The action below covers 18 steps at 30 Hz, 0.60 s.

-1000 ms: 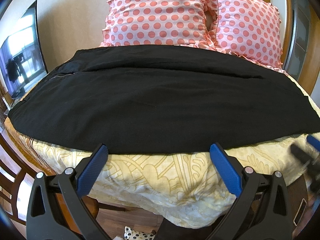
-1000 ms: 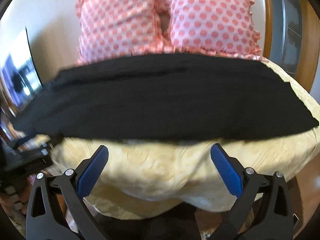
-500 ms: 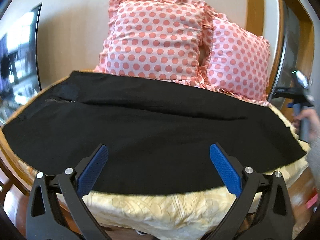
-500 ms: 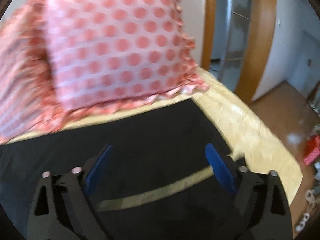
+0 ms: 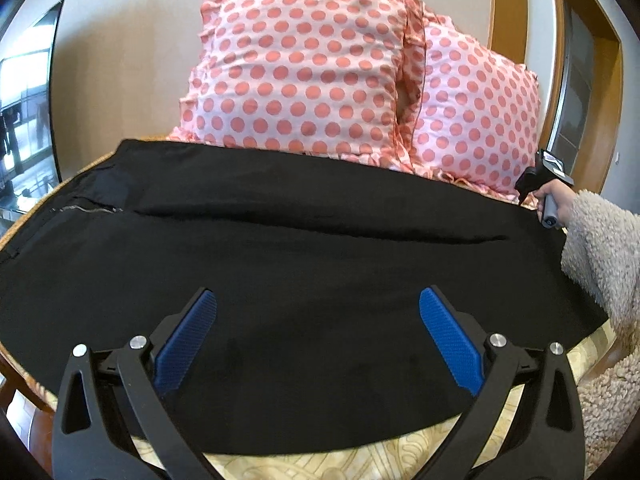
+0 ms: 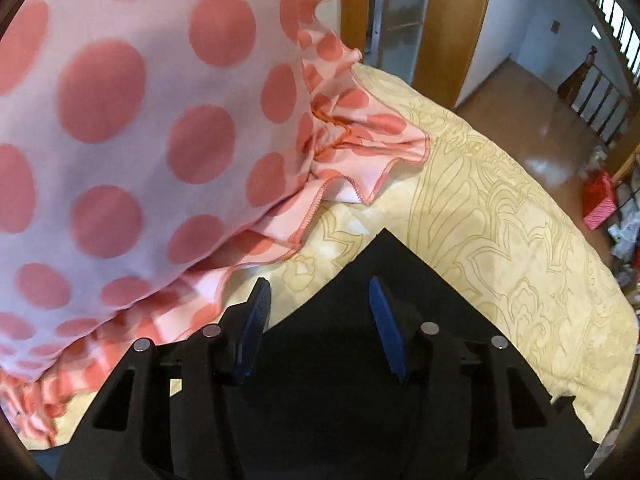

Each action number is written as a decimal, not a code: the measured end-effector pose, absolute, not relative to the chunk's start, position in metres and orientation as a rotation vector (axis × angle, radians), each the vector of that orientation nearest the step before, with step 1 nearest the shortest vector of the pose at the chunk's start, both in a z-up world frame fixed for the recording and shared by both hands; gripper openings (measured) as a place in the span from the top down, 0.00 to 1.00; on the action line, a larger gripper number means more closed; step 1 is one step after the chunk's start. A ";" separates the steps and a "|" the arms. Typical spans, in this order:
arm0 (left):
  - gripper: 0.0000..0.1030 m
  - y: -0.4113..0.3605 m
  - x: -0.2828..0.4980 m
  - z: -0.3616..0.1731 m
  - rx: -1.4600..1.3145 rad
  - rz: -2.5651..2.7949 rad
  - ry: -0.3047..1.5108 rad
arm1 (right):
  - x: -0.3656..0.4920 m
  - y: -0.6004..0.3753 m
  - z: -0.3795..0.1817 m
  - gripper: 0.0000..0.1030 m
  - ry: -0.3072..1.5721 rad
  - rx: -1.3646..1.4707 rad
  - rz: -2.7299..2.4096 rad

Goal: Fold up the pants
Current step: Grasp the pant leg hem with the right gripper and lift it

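Note:
Black pants (image 5: 304,264) lie spread flat across the bed, folded lengthwise, waist and zipper at the left. My left gripper (image 5: 318,306) is open and empty, hovering over the near middle of the pants. My right gripper (image 6: 318,294) is partly open and empty, low over the far right corner of the pants (image 6: 384,264) at the leg ends, next to a pillow. In the left wrist view the right gripper's handle (image 5: 544,180) shows in a hand at the far right edge of the pants.
Two pink polka-dot pillows (image 5: 304,72) stand against the wall behind the pants; one fills the right wrist view (image 6: 132,120). The yellow patterned bedspread (image 6: 500,220) shows around the pants. A wooden door frame (image 6: 452,20) stands right of the bed.
Both grippers moved forward from the bed's near edge over the pants. The right gripper swung to the far right corner by the pillow and its jaws narrowed.

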<state>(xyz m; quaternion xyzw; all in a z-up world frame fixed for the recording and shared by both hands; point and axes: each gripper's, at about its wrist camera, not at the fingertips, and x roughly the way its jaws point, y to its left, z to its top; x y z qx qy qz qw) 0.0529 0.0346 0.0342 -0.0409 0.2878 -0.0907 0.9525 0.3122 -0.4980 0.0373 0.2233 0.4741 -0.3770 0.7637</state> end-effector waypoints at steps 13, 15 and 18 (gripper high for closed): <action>0.02 0.046 0.046 0.035 -0.148 -0.178 0.604 | 0.189 -0.508 0.059 0.97 0.737 0.784 -0.558; 0.02 0.047 0.041 0.038 -0.162 -0.176 0.598 | 0.162 -0.506 0.069 0.97 0.675 0.803 -0.486; 0.02 0.048 0.034 0.041 -0.183 -0.180 0.584 | 0.101 -0.486 0.082 0.97 0.595 0.866 -0.366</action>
